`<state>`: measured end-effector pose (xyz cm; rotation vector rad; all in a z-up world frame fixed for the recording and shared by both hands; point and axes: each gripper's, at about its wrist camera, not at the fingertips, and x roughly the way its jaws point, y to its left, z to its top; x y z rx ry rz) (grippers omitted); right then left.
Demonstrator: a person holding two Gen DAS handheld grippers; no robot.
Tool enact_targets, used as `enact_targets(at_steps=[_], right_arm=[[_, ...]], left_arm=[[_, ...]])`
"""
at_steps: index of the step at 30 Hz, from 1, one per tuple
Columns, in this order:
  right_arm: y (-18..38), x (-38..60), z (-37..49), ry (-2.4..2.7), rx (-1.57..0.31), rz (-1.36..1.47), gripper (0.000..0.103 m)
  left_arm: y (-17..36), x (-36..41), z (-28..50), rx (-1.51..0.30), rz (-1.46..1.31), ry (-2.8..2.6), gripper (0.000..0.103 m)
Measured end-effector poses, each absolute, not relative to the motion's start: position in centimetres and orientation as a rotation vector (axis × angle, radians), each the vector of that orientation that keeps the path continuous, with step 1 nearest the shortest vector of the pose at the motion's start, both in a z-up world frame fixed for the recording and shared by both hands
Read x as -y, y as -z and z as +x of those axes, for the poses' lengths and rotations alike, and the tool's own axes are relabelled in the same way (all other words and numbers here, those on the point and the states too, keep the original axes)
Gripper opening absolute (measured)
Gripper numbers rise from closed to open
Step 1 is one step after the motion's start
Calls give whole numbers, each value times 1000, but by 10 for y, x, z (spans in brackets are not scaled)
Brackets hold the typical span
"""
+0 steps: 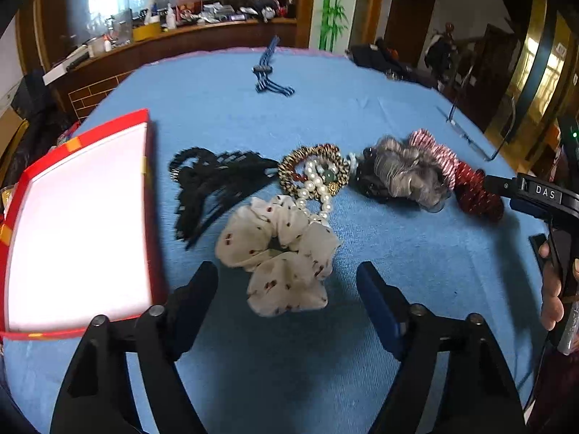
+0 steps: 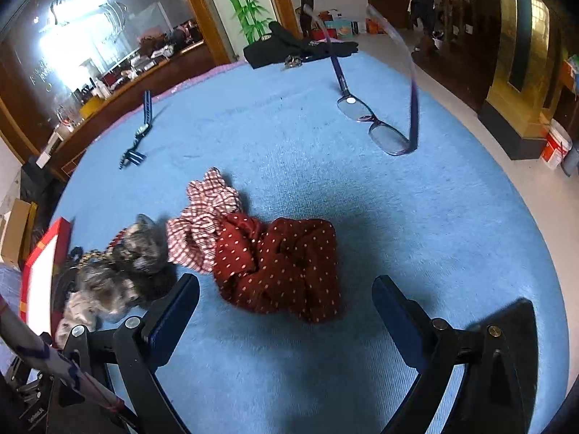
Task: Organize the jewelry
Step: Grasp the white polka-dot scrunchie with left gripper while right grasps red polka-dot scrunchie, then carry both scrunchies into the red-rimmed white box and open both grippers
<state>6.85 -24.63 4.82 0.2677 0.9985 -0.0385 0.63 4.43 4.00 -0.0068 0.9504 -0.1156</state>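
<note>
On the blue cloth (image 1: 362,325) lies a white scrunchie with dark red dots (image 1: 278,256). My left gripper (image 1: 286,275) is open, one finger on each side of it, pads clear of the fabric. Beyond it sit pearl and bead bracelets (image 1: 315,177), a black hair clip (image 1: 213,184), a grey scrunchie (image 1: 409,173) and a red-checked scrunchie (image 1: 438,148). My right gripper (image 2: 286,289) is open around a dark red dotted scrunchie (image 2: 282,264) without pressing on it. A red box with a white lining (image 1: 79,224) stands at the left.
A pair of purple glasses (image 2: 380,126) lies open at the far right. A blue striped strap (image 1: 267,72) lies near the far edge, and black gloves (image 2: 289,49) sit at the back rim. A hand (image 1: 550,289) holds the right gripper's handle.
</note>
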Motion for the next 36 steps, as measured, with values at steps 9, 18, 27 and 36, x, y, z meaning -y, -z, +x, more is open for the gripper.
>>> enact_targets(at_steps=[9,18,27,36], right_arm=[[-37,248,68,6,-985,279,21],[-57,250,35,6,-908,296,20],[-80,245,10,-11,-856,300,20],[-101,219,-5,-70,-830,260,21]], left_arm=[[-22,-38,22,-986,-4,110,17],[-43,-36,6,-929,-23,162,15],[-58,-37,-12,-895,-30,163,15],[-75,-47,-29,-850,-38,149,15]])
